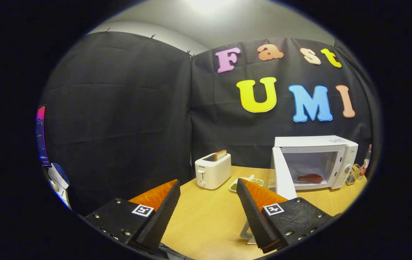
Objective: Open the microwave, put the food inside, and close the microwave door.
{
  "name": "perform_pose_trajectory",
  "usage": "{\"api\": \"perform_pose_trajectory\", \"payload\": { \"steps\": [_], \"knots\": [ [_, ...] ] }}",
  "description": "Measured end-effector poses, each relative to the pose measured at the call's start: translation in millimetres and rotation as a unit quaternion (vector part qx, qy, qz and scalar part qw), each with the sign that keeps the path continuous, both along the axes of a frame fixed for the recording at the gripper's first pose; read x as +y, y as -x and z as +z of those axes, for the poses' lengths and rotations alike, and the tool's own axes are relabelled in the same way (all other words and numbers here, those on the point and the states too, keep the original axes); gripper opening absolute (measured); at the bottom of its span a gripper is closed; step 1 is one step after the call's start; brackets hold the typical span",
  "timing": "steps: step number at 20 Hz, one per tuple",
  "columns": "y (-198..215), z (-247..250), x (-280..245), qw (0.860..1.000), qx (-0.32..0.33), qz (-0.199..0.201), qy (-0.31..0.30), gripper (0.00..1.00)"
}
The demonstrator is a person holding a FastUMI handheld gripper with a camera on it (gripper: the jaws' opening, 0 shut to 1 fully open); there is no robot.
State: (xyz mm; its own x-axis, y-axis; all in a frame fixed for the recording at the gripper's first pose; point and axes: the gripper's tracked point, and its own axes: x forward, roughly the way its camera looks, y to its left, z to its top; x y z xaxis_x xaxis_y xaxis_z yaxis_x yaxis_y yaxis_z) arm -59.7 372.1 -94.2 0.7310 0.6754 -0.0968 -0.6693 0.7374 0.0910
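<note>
Nearest the camera, the gripper has its fingers spread wide with nothing between them, above the near part of the wooden table. Well beyond them, past the right finger, the microwave stands with its door swung out to the left, and the reddish food already lies on the floor of the cavity. So the step in hand looks to be closing the door. I would bring the gripper round to the outer face of the door, near its free edge, and push it in a smooth arc toward the cavity until it meets the frame, pressing flat so the oven does not slide on the table. A toaster with a slice in its slot and a small dish stand left of the door, close to the approach. The right finger covers the door's lower edge, so its clearance from the table cannot be judged; the items right of the microwave are too small to name.
</note>
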Motion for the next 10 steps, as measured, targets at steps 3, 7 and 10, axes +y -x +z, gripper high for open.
{"api": "perform_pose_trajectory", "payload": {
  "steps": [3,7,10],
  "knots": [
    [-4,-26,5,1.0,0.02,0.011,0.012,0.95],
    [-10,-59,2,0.997,0.053,0.014,0.045,0.77],
    [-29,-71,-19,0.996,0.063,-0.025,0.062,0.1]
  ]
}}
